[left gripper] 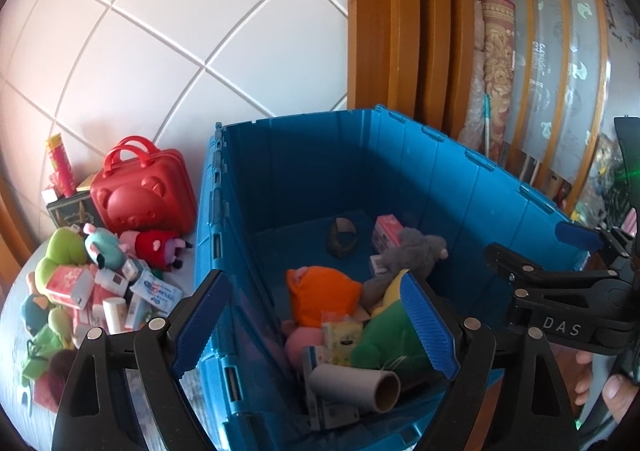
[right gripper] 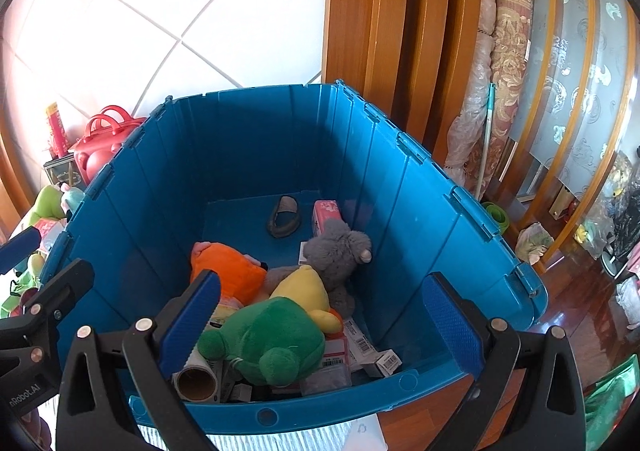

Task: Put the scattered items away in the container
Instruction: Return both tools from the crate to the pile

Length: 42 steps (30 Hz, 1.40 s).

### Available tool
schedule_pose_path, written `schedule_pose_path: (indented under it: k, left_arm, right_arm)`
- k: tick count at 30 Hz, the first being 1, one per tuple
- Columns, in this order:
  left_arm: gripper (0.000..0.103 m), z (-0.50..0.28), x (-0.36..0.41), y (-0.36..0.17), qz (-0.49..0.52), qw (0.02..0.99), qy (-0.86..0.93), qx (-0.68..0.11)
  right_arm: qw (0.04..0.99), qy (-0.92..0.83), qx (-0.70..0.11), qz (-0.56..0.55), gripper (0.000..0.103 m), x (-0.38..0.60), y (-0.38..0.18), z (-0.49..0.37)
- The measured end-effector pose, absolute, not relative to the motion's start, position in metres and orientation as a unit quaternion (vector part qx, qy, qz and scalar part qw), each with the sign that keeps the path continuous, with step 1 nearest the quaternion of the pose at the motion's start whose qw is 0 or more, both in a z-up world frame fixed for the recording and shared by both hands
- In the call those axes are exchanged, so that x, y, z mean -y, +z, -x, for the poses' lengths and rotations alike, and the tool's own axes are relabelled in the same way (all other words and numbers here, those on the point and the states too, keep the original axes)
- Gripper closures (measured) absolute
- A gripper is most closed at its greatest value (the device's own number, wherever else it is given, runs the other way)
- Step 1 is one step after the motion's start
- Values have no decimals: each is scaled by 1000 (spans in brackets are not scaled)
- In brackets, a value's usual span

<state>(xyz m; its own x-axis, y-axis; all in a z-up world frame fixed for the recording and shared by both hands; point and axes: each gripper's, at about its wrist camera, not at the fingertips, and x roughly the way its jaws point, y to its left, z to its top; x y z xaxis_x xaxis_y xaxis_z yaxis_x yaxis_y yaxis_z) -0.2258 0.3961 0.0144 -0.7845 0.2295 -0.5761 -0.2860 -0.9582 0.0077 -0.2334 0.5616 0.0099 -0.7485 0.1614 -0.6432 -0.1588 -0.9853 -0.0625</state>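
Left wrist view: my left gripper (left gripper: 316, 327) hangs spread and empty over the blue crate's (left gripper: 440, 171) near-left wall; the scattered pile (left gripper: 100, 291) waits left, so swing there. Right wrist view: my right gripper (right gripper: 320, 327) gapes empty above the green plush (right gripper: 268, 343) inside; lift clear first.
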Motion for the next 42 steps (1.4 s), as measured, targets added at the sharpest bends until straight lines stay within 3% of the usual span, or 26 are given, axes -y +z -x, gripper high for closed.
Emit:
schedule_pose_path:
  k: [10, 18, 24, 30, 42]
  left_arm:
    - [15, 224, -379, 15, 295, 125, 946, -43]
    - [13, 223, -319, 16, 288, 80, 954, -12]
    - [4, 220, -241, 7, 271, 21, 962, 2]
    - [4, 228, -135, -18, 294, -26, 955, 9]
    - [4, 257, 36, -93, 395, -53, 917, -13]
  right_arm:
    - [74, 937, 4, 341, 1, -546, 11, 233]
    - [35, 952, -7, 305, 0, -506, 23, 232]
    - [-16, 961, -1, 277, 0, -440, 34, 238]
    - [-72, 960, 14, 271, 0, -340, 30, 247]
    - [-106, 924, 5, 366, 0, -172, -56, 281]
